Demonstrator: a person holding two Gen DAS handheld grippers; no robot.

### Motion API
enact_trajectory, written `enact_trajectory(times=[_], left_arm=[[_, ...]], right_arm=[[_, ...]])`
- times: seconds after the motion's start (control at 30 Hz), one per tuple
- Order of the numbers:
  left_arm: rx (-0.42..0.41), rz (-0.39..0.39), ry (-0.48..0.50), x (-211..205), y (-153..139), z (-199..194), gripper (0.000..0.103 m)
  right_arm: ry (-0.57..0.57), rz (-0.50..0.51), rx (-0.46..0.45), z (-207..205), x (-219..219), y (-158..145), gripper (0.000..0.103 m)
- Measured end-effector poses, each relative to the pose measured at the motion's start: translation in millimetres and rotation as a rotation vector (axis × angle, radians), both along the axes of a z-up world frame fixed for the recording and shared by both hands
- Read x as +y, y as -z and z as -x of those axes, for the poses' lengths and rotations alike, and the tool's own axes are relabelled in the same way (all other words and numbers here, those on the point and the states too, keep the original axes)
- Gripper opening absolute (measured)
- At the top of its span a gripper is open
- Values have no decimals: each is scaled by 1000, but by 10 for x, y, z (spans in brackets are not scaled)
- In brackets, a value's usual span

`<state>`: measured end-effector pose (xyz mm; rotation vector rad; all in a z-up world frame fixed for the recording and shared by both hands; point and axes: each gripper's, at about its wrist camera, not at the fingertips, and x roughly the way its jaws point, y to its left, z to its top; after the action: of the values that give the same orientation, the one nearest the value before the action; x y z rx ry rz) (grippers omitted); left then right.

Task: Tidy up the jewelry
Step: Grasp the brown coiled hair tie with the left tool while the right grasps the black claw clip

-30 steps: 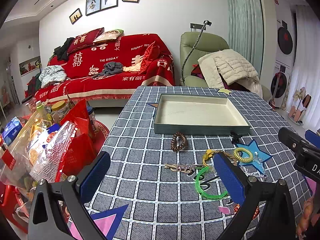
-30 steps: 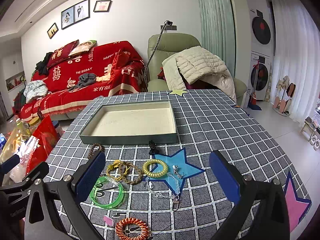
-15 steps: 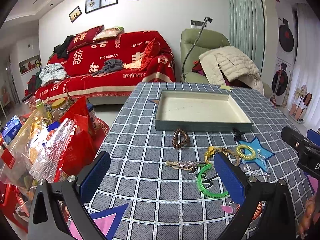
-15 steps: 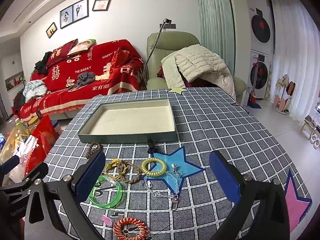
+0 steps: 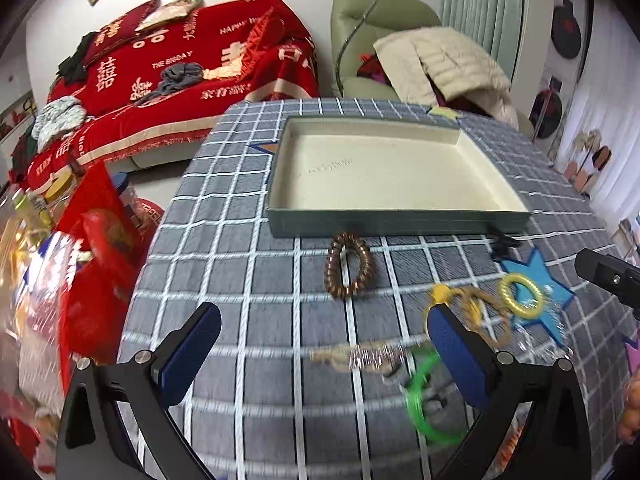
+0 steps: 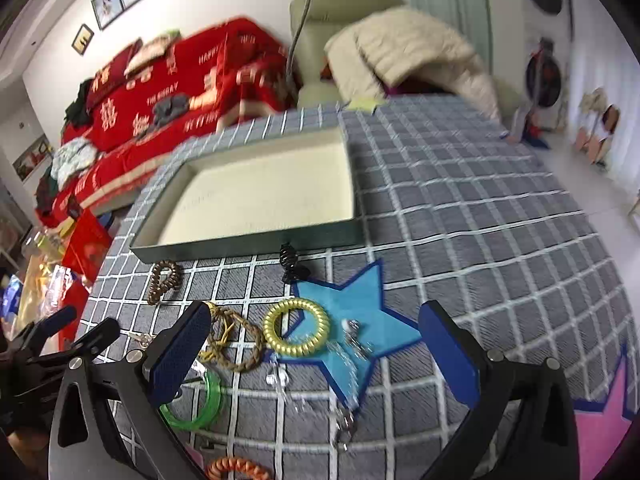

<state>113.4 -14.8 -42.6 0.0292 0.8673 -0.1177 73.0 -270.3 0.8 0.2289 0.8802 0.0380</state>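
A table covered in a grey checked cloth (image 5: 248, 264) holds a shallow green tray (image 5: 400, 222) with a cream lining. The tray is empty: nothing has been put away yet, so the task looks barely begun.

All the jewelry lies on the cloth in front of the tray. A brown coil band (image 5: 349, 266) sits just before the tray's front wall. To its right are a braided cord bracelet (image 6: 236, 344), a yellow coil band (image 6: 296, 327) resting half on a blue star patch (image 6: 356, 316), and a small black clip (image 6: 291, 265) near the tray. Closer to the viewer are a green bangle (image 6: 200, 404), a glittery chain (image 5: 360, 358), clear beaded pieces on the star, and an orange coil band (image 6: 236, 470) at the bottom edge.

The left gripper (image 5: 324, 354) hangs over the cloth with its jaws spread wide, holding nothing; the chain lies between its fingers. The right gripper (image 6: 316, 354) is likewise spread wide and empty, above the yellow band and star.

Every piece is left to move into the tray.
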Motion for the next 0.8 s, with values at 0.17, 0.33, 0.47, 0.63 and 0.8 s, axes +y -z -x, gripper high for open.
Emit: enact_trajectory(times=[0.17,0.33,0.47,0.63,0.8], left_arm=[[48,19,5,-47,125,-316,103],[101,36,5,-79,260,-513,102],[119,35,18,-124,323,-571,92],[128,17,36,-174,386,-605,74],[105,1,53,-194,391,-594,54]], right_arm=[[-60,-7,77,-408,98,197,99],[-89,-5,137,-698,203,427,77],[-99,-13,176,-810,246,549,63],[-118,0,185,-871,298,599,40],[-136,1,181,-837,333,585,22]])
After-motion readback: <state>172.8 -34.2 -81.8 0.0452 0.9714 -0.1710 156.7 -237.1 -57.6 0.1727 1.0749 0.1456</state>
